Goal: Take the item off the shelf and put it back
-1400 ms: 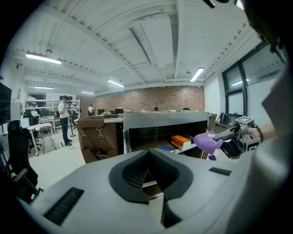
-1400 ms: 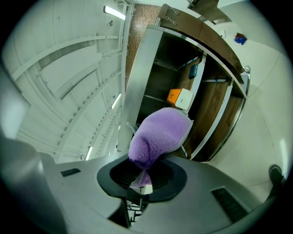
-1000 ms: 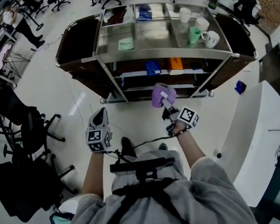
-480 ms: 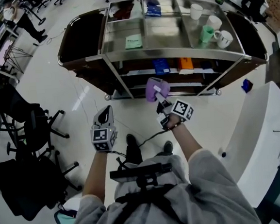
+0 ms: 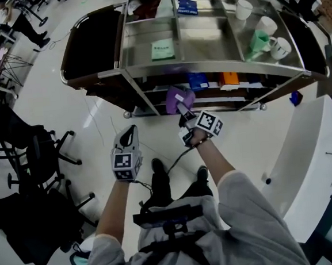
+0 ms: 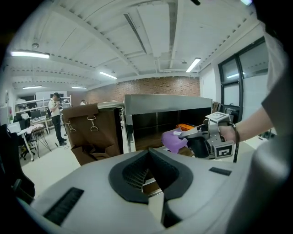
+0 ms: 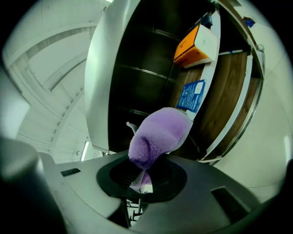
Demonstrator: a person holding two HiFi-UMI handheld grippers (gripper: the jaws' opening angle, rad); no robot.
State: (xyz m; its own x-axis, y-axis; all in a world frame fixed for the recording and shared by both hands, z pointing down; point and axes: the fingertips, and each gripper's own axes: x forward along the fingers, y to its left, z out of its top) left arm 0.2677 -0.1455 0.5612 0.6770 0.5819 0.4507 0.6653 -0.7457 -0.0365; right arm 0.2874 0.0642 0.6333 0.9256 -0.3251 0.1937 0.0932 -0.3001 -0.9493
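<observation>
A fuzzy purple item [image 5: 173, 99] [image 7: 158, 135] hangs from my right gripper [image 5: 181, 107] [image 7: 141, 177], which is shut on its lower end. It is in the air just in front of the steel cart's [image 5: 206, 68] lower shelf, where a blue packet [image 7: 191, 96] and an orange box [image 7: 197, 45] lie. The left gripper view shows the item [image 6: 173, 138] and the right gripper [image 6: 198, 135] before the dark shelf opening. My left gripper [image 5: 128, 133] [image 6: 149, 183] is lower left of the right one, its jaws together and holding nothing.
The cart's top tray holds a green packet [image 5: 161, 50], mugs [image 5: 260, 39] and a blue packet [image 5: 187, 7]. Brown bags [image 5: 89, 46] hang on the cart's ends. Office chairs [image 5: 35, 152] stand left, a white desk [image 5: 307, 163] right. A person [image 6: 56, 116] stands far off.
Both grippers have moved toward the cart. The purple item has come from open floor up to the front of the lower shelf. The cart now looms nearer in the head view.
</observation>
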